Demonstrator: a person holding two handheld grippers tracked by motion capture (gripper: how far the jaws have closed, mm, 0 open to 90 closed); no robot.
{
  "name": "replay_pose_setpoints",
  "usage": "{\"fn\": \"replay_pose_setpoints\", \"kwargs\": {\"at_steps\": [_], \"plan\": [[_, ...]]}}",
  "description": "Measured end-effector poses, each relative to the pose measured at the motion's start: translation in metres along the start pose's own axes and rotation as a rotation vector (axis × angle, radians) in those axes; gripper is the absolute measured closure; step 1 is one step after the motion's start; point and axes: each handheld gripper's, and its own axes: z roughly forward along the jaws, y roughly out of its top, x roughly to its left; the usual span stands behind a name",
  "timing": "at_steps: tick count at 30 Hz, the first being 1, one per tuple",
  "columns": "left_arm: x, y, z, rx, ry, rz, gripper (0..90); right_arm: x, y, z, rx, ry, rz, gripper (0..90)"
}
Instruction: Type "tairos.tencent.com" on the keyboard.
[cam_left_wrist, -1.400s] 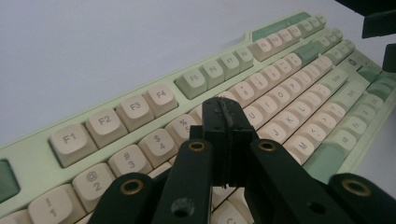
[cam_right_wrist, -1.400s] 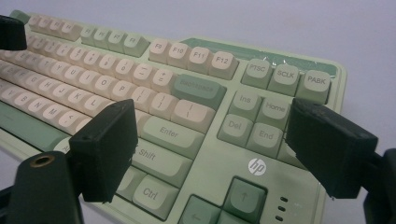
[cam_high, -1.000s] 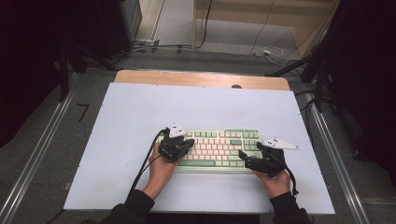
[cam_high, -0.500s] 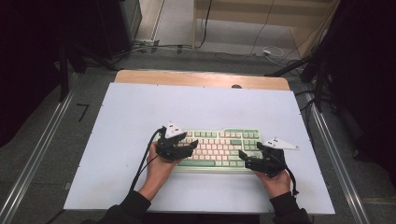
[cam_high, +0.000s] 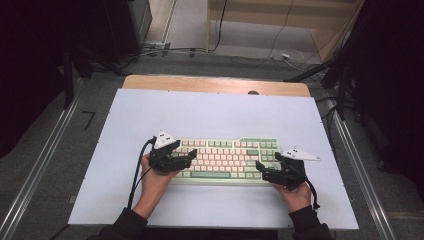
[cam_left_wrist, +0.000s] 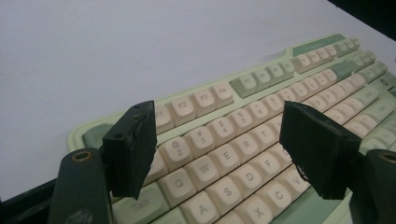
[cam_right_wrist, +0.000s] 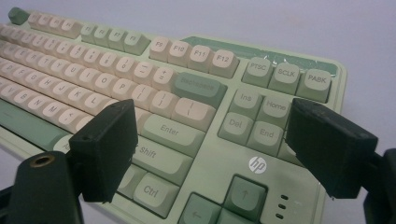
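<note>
The keyboard lies on the counter, toward its near edge and a little right of centre. The left gripper sits over the keyboard's left end, the right gripper at its right end.

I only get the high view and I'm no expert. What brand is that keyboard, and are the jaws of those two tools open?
Observer: The keyboard has an hp logo above its arrow keys.
Operator: And the right gripper?
Observer: The right gripper has its jaws wide apart, hanging over the Enter key and the Del and End keys.
Operator: The left one?
Observer: The left gripper is open too, over the Q-W-E-R keys.
</note>
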Motion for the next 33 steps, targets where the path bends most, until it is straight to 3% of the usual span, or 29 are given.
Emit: {"fn": "replay_pose_setpoints", "kwargs": {"at_steps": [5, 8, 9, 10, 11, 12, 13, 16, 33], "plan": [[0.006, -0.009, -0.004, 0.006, 0.011, 0.005, 34.4, 0.000, 0.000, 0.000, 0.001, 0.000, -0.002, 15.1], [0.007, -0.013, -0.007, 0.008, 0.010, 0.018, 47.4, 0.000, 0.000, 0.000, 0.001, -0.001, -0.001, 15.1], [0.008, -0.015, -0.008, 0.009, -0.002, 0.016, 59.2, 0.000, 0.000, 0.000, 0.000, -0.001, -0.003, 15.1], [0.009, -0.016, -0.009, 0.013, -0.016, 0.010, 59.2, 0.000, 0.000, 0.000, 0.000, -0.001, -0.003, 15.1], [0.009, -0.017, -0.009, 0.017, -0.027, 0.008, 71.6, 0.000, 0.000, 0.001, 0.000, -0.002, -0.005, 15.1], [0.009, -0.017, -0.010, 0.025, -0.030, 0.014, 76.9, 0.000, 0.000, 0.000, 0.001, -0.002, -0.005, 15.1], [0.009, -0.018, -0.010, 0.026, -0.029, 0.022, 76.9, 0.000, 0.000, 0.000, 0.001, -0.002, -0.005, 15.1], [0.008, -0.019, -0.010, 0.042, -0.019, 0.034, 89.4, 0.000, 0.000, 0.000, 0.002, -0.001, -0.004, 15.0], [0.009, -0.024, -0.005, 0.079, -0.035, 0.021, 90.0, 0.001, 0.000, 0.001, 0.003, 0.001, -0.008, 15.1]]}}
